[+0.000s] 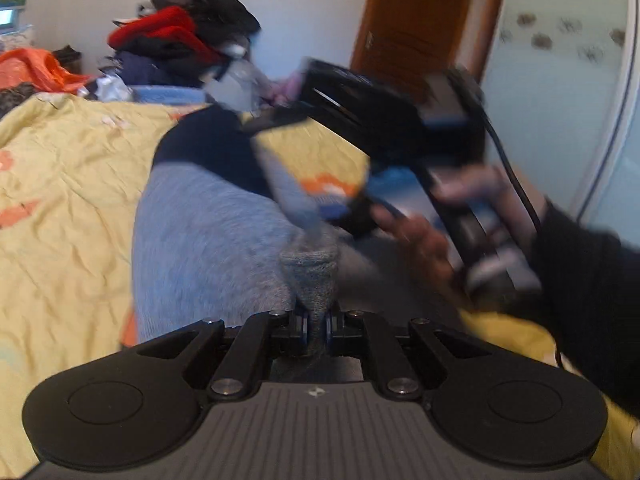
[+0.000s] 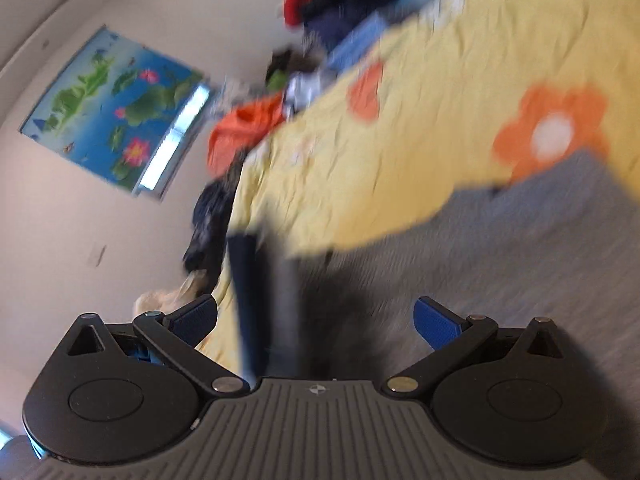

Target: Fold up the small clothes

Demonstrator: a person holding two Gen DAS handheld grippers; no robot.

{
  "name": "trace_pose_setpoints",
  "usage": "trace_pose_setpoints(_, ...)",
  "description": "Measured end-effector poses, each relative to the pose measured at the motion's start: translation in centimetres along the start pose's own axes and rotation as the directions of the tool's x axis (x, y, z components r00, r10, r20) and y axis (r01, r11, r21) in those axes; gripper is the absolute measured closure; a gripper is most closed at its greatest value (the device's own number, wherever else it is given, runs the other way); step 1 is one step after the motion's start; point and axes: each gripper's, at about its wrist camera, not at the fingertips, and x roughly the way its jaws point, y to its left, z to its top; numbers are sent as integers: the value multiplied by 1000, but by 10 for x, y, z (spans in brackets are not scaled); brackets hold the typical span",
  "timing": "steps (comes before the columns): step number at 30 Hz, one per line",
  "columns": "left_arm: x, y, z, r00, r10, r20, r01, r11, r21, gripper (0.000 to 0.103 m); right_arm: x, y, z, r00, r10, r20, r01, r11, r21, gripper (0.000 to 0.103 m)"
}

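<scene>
A grey-blue knit garment (image 1: pixel 200 232) with a dark navy band at its far end lies on the yellow bedspread (image 1: pixel 60 184). My left gripper (image 1: pixel 316 326) is shut on a pinched fold of the garment at its near edge. My right gripper (image 2: pixel 316 320) is open, its blue pads (image 2: pixel 438 322) wide apart, tilted over the garment (image 2: pixel 500 248), with a dark navy strip (image 2: pixel 248 288) between the fingers. In the left wrist view the right gripper (image 1: pixel 380 120) is blurred, held in a hand above the garment's right side.
A pile of red, black and navy clothes (image 1: pixel 184 40) stands at the bed's far end beside an orange cloth (image 1: pixel 36 68). A brown door (image 1: pixel 420 20) and pale wardrobe (image 1: pixel 560 80) are at the right. A lotus poster (image 2: pixel 112 108) hangs on the wall.
</scene>
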Motion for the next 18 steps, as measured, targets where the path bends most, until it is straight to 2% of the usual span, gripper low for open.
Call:
trace_pose_setpoints(4,8,0,-14,998,-2,-55,2,1000,3,96,21,-3,-3,995,-58,-76,55,997,-50,2)
trace_pose_setpoints(7,6,3,-14,998,-7,-62,9,1000,23,96,23,-5,2,998,-49,-49,47,998,-39,11)
trace_pose_setpoints(11,7,-4,-16,998,-7,-70,13,996,83,96,29,-9,21,995,-90,-50,88,995,-39,24)
trace_pose_setpoints(13,10,-4,-16,997,-7,-78,14,996,89,96,36,-9,21,989,-131,-67,125,988,-91,46)
trace_pose_setpoints(14,12,-5,-16,997,-6,-82,14,995,94,96,40,-7,19,983,-166,-75,155,978,-140,79)
trace_pose_setpoints(15,12,-7,-15,997,-8,-83,16,995,99,96,43,-6,19,976,-203,-82,186,966,-177,87)
trace_pose_setpoints(18,9,-18,-6,998,-34,-52,41,988,147,96,31,-4,20,982,-177,-63,160,963,-219,87)
